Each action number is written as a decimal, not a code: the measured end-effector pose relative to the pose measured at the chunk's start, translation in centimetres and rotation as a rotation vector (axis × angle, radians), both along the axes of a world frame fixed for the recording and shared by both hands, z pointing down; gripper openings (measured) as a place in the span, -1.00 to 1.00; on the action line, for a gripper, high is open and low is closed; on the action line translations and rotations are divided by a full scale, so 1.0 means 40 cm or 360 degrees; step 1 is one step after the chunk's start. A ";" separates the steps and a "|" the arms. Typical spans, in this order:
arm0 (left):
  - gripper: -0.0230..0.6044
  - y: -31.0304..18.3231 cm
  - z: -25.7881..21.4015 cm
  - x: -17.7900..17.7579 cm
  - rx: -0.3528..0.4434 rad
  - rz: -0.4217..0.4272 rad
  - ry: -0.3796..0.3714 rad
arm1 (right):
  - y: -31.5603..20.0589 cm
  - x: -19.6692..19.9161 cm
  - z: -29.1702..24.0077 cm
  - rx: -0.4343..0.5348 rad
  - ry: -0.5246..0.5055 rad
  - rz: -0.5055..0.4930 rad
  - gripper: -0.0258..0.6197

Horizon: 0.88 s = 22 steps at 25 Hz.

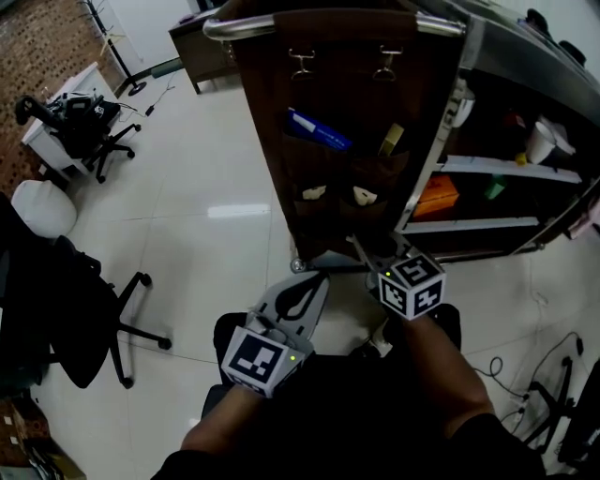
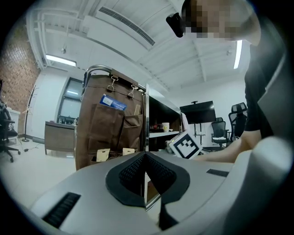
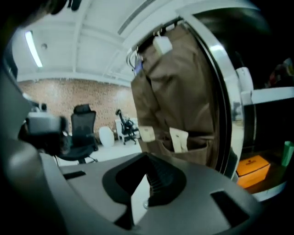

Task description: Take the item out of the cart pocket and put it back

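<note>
Nearest the person, the left gripper (image 1: 323,275) is held low and almost level in front of the body, its jaws pressed together on nothing, which reads as a parked hand set out of the way. Just beside it the right gripper (image 1: 360,251) points at the foot of the hanging organiser (image 1: 347,94), its jaws likewise clenched tip to tip with nothing between them, so neither tool carries the item. Beyond the tips, two pale cards (image 1: 312,192) stand upright in the lower pockets, their tops proud of the fabric, probably so that jaws can pinch them. Higher up, a blue packet (image 1: 317,129) slants out of one upper pocket and a yellowish item (image 1: 391,139) leans in the next. Which of these is the task's item I cannot tell; all sit in pockets. Farthest, two clips (image 1: 300,64) hang the organiser from the cart's handle bar (image 1: 328,26), so the pockets face the person, with the cart's shelves (image 1: 487,167) to the right.
</note>
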<state>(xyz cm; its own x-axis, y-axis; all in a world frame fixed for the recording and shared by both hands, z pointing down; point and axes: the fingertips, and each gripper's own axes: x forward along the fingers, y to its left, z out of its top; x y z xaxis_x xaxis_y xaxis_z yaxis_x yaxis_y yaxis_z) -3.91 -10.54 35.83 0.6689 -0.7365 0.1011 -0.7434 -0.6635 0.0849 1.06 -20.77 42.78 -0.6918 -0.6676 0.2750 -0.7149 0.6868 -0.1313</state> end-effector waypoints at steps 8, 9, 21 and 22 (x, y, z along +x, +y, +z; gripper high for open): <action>-0.93 0.010 -0.012 -0.003 0.0022 -0.0016 0.0018 | 0.200 0.084 -0.209 0.0188 -0.0251 0.0028 -0.89; -0.93 0.013 -0.010 0.000 0.0022 -0.0012 0.0019 | 0.217 0.092 -0.215 0.0215 -0.0248 0.0040 -0.89; -0.93 0.019 -0.012 0.019 0.0025 0.0010 0.0019 | 0.301 0.063 -0.128 0.0184 -0.0102 -0.0019 -0.89; -0.93 0.019 -0.013 0.018 0.0027 0.0010 0.0020 | 0.299 0.061 -0.131 0.0186 -0.0106 -0.0023 -0.89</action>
